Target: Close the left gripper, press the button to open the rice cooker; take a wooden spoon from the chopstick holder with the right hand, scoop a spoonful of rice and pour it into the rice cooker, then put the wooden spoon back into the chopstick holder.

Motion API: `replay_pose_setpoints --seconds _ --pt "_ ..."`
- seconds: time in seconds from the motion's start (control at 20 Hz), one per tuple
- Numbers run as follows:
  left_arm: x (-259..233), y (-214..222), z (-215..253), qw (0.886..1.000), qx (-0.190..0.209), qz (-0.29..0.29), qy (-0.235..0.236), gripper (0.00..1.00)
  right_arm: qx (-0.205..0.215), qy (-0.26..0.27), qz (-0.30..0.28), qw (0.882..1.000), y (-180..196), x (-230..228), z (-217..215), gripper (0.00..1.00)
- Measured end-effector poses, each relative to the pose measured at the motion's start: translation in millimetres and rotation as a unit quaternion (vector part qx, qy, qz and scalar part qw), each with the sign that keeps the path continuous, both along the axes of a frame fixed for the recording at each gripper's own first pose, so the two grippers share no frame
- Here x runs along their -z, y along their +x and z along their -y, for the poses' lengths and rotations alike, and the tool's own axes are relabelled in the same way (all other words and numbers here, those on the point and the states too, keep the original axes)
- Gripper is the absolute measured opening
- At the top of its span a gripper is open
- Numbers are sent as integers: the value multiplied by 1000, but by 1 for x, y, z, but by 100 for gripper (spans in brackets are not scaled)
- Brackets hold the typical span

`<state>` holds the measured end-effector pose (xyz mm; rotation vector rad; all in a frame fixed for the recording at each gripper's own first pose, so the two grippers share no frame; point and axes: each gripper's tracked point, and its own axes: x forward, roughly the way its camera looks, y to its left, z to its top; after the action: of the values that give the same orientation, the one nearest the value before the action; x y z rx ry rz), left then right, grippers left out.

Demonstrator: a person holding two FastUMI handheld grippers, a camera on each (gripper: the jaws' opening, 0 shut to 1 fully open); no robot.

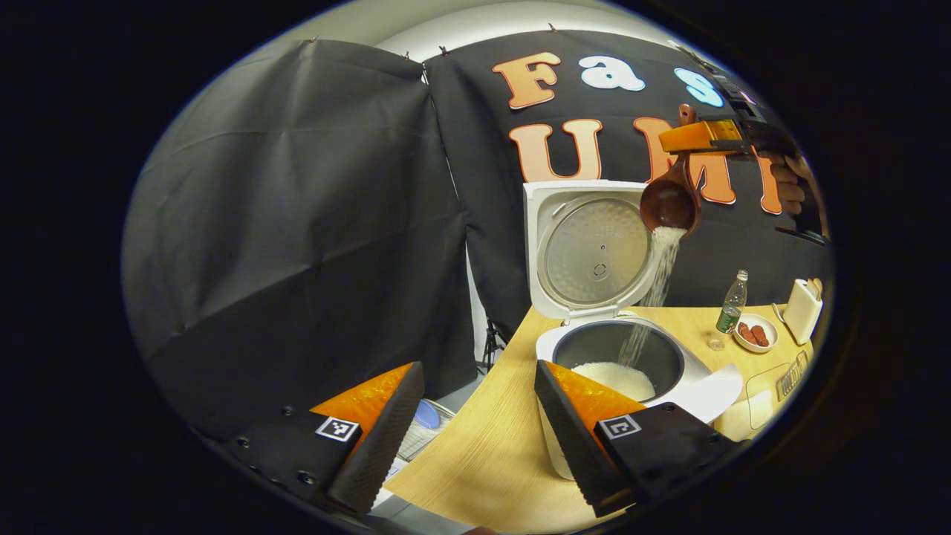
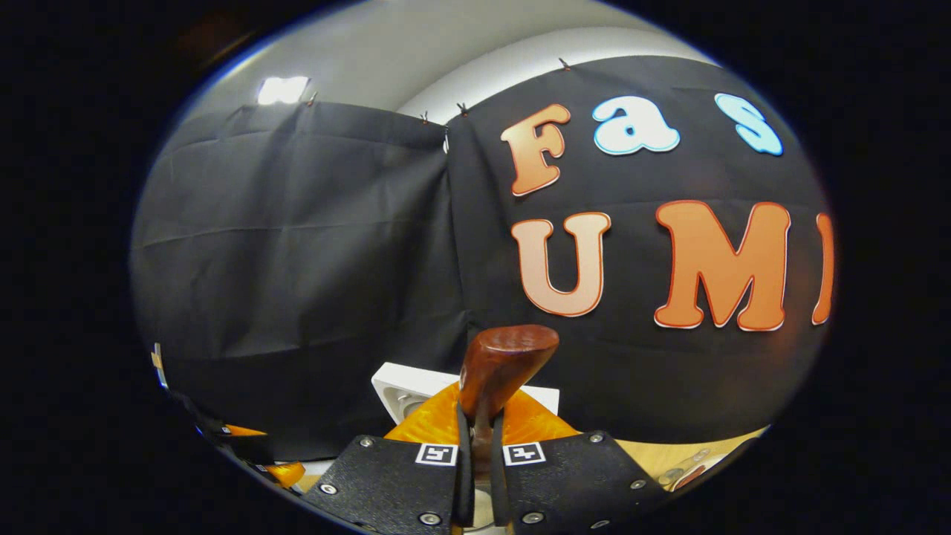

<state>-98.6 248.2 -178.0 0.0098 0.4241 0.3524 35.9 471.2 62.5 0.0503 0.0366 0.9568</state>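
Right tongs (image 2: 475, 453) clamped on spoon (image 1: 669, 202) handle, bowl tipped high over open cooker (image 1: 617, 349), rice (image 1: 654, 286) streaming into the pot. Hold tilt steady, stay centred till empty. Left tongs (image 1: 475, 423) wide open, holding nothing

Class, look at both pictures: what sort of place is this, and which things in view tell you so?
Probably a staged kitchen in a recording booth: a rice cooker on a wooden table, a wooden spoon pouring rice, and black cloth as walls.
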Motion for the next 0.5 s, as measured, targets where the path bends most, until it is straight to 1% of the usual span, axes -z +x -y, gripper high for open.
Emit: replay_pose_setpoints --seconds 0.15,0.2,0.35,0.5 --pt "0 -1 -1 1000 -2 -1 -3 99 -14 1 20 1000 -6 -7 1 8" --pt "1 -3 0 1000 -3 -2 -5 100 -18 -3 30 999 -8 -10 2 8" --pt "0 -1 0 1000 -4 -2 -4 100 -26 -17 65 997 -15 -18 -2 8" --pt "-2 2 1 1000 -5 1 -1 99 -40 -23 85 995 -26 -20 -3 8"
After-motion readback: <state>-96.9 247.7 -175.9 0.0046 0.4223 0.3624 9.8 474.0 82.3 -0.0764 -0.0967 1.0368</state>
